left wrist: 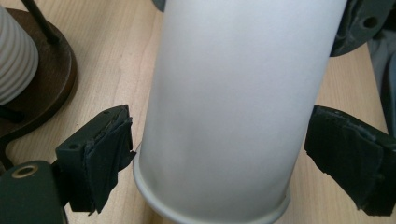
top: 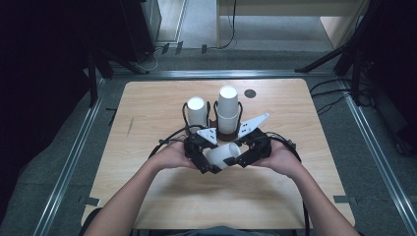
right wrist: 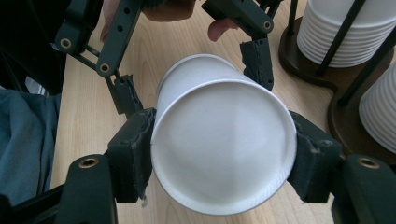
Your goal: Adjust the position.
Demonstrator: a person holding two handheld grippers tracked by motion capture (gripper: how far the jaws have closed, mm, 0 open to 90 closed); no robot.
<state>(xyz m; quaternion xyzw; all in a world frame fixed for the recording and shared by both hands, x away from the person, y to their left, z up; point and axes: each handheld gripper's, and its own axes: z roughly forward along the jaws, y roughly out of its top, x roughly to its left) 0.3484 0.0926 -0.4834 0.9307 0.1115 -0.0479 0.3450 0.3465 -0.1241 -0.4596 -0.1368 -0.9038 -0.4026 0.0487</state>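
- One white paper cup [top: 223,155] lies on its side between my two grippers, just above the wooden table [top: 147,108], near the middle of its front half.
- My right gripper [right wrist: 224,156] is clamped on the cup's closed base end; in the right gripper view both black pads press against opposite sides of the round bottom, which faces the camera.
- My left gripper [left wrist: 219,154] sits around the cup near its rolled rim. In the left gripper view the left pad touches the cup wall just above the rim, while the right pad stands a little off the wall, so I judge these jaws to be slightly parted rather than gripping, though the angle makes that hard to confirm.
- From the high view, my left hand [top: 169,156] and right hand [top: 282,158] come in from the bottom edge and meet at the cup, with the grippers pointing inward toward each other.
- Behind the cup stands a dark wooden holder [top: 216,125] with thin black uprights, carrying two upside-down stacks of white cups: a shorter stack [top: 196,112] on the left and a taller stack [top: 228,110] on the right.
- A small dark round spot [top: 250,93] marks the table behind the taller stack.
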